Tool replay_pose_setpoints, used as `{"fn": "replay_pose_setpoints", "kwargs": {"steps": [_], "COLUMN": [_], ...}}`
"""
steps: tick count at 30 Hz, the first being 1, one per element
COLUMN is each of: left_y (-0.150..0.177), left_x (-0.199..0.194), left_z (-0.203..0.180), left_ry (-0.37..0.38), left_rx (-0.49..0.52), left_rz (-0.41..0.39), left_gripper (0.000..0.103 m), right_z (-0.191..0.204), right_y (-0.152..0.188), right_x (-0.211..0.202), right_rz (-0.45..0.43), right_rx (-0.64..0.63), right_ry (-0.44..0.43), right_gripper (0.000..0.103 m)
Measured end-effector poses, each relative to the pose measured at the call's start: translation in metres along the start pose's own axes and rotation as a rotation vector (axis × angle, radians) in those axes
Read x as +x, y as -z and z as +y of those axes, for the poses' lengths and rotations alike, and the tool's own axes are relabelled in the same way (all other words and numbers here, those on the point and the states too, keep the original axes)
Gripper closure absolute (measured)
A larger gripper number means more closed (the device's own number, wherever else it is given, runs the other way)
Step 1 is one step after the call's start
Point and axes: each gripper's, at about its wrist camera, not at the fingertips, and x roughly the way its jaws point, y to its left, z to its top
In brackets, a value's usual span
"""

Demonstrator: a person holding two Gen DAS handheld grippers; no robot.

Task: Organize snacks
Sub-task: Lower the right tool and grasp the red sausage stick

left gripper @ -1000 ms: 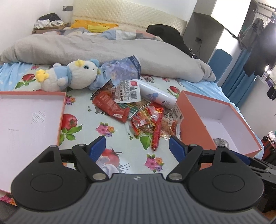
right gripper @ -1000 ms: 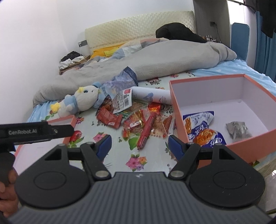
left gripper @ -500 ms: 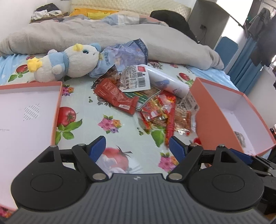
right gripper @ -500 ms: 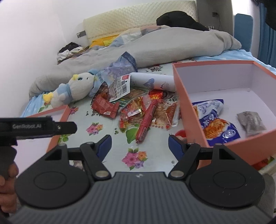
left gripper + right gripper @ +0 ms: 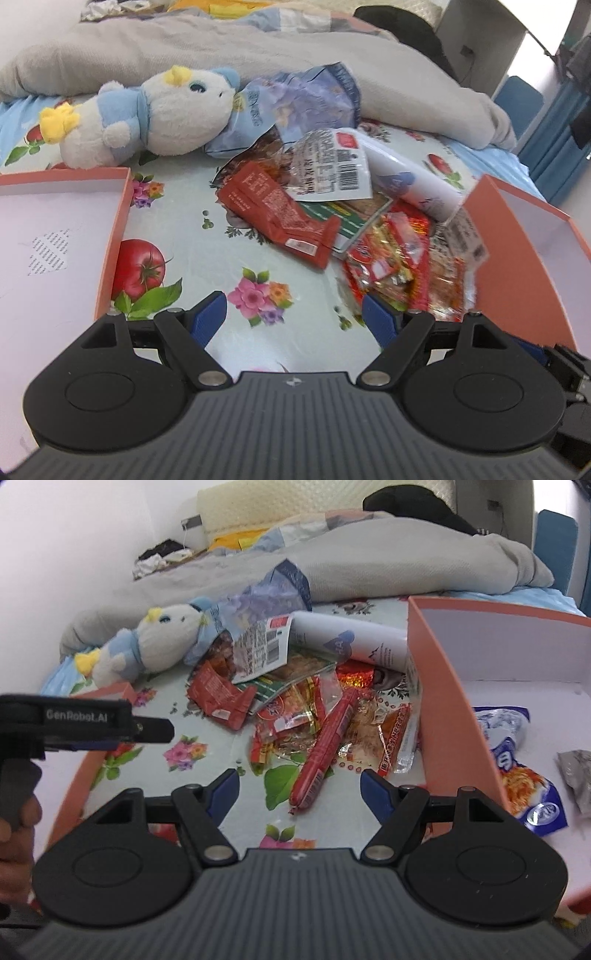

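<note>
A heap of snack packets lies on the flowered bed sheet between two orange boxes. It holds a red packet (image 5: 277,210), a long red sausage stick (image 5: 325,746), a white tube (image 5: 351,644) and a clear barcoded packet (image 5: 328,166). My left gripper (image 5: 293,317) hovers open just short of the heap, with nothing between its blue fingertips. My right gripper (image 5: 299,786) is open too, with the near end of the sausage stick between its fingertips, untouched. The right orange box (image 5: 436,686) holds a blue-white packet (image 5: 517,768) and a grey packet (image 5: 576,775).
A shallow orange box (image 5: 118,221) lies at the left. A plush toy (image 5: 147,118) rests beyond the heap against a bluish bag (image 5: 295,99). A grey duvet (image 5: 221,55) covers the far bed. A hand (image 5: 14,834) holds the left gripper's handle.
Both grippers have come forward and down toward the snack heap, which now looks larger and nearer. Their jaws keep the same width.
</note>
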Motion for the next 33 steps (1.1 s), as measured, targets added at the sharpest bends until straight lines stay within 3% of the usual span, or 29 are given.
{"fn": "replay_pose_setpoints", "kwargs": {"steps": [16, 18, 21, 23, 26, 28, 33], "left_y": [-0.033, -0.034, -0.035, -0.035, -0.034, -0.034, -0.038], "left_x": [0.08, 0.087, 0.097, 0.104, 0.108, 0.11, 0.115], "left_z": [0.001, 0.0, -0.004, -0.008, -0.015, -0.017, -0.023], "left_ry": [0.031, 0.039, 0.045, 0.028, 0.003, -0.028, -0.123], "left_rx": [-0.089, -0.105, -0.114, -0.106, -0.077, -0.063, -0.044], "left_rz": [0.048, 0.054, 0.054, 0.069, 0.064, 0.059, 0.048], "left_gripper": [0.021, 0.021, 0.023, 0.023, 0.025, 0.03, 0.046], "right_z": [-0.002, -0.001, 0.002, 0.005, 0.01, 0.012, 0.012], "right_y": [-0.008, -0.007, -0.004, -0.002, -0.002, -0.003, -0.006], "right_x": [0.074, 0.081, 0.085, 0.087, 0.088, 0.088, 0.087], "right_rz": [0.051, 0.056, 0.038, 0.031, 0.021, 0.02, 0.027], "right_rx": [-0.06, -0.086, -0.124, -0.152, -0.18, -0.189, -0.188], "right_ry": [0.015, 0.022, 0.02, 0.027, 0.051, 0.063, 0.069], "right_gripper": [0.03, 0.036, 0.037, 0.037, 0.047, 0.056, 0.06]}}
